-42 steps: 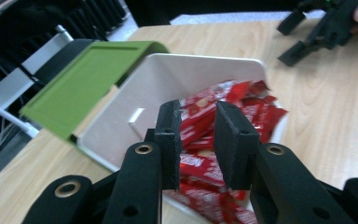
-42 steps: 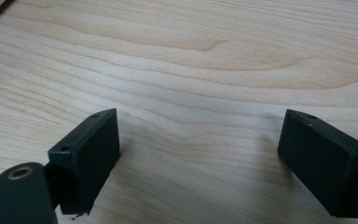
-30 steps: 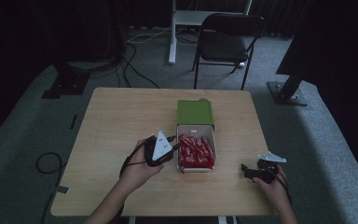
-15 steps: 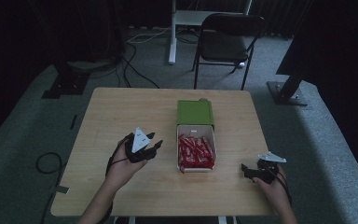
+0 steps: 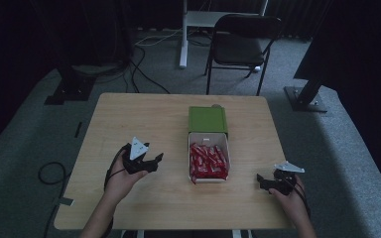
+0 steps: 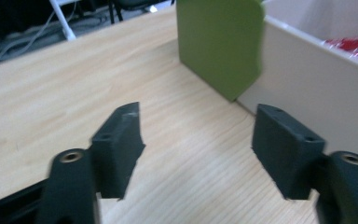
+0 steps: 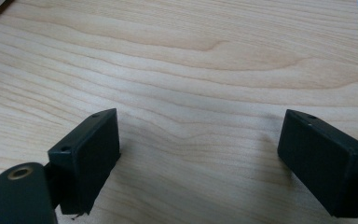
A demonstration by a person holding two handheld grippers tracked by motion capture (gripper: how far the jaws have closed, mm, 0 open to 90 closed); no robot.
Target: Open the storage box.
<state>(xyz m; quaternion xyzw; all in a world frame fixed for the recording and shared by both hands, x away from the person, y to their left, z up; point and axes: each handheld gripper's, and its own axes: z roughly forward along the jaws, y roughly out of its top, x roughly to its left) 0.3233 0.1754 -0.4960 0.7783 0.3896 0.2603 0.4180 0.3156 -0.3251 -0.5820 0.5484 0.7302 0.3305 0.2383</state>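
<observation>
The left tool (image 5: 155, 162) hovers low over the table (image 5: 144, 114), held in the person's left hand (image 5: 121, 173), just left of the box. Its jaws have just been opening and now stand apart with only bare wood between them; in the left gripper view the left tool (image 6: 196, 135) points along the table toward the box's near side wall, with nothing gripped. The grey three-cornered plate sits on its top, and its cable trails back along the forearm.

The right tool (image 5: 262, 181) rests at the table's front right corner in the right hand (image 5: 288, 193), well apart from the box. In the right gripper view the right tool (image 7: 200, 154) has its jaws spread wide over plain wood grain, with nothing between them.

Between the two tools, near the middle of the table, lies the white box (image 5: 224, 144), an open tray with low pale walls. It is packed with red packets (image 5: 207, 161) lying side by side, which cover most of its floor; a strip of white floor shows at the far end. Its green lid (image 5: 207, 119) lies flat directly behind it, touching the tray's far edge. In the left gripper view the green lid (image 6: 219, 42) and the box's pale wall (image 6: 303, 79) stand close ahead, and a little of the red packets (image 6: 354, 46) shows over the rim.

Beyond the table stands a dark folding chair (image 5: 243, 47) on the grey floor.
</observation>
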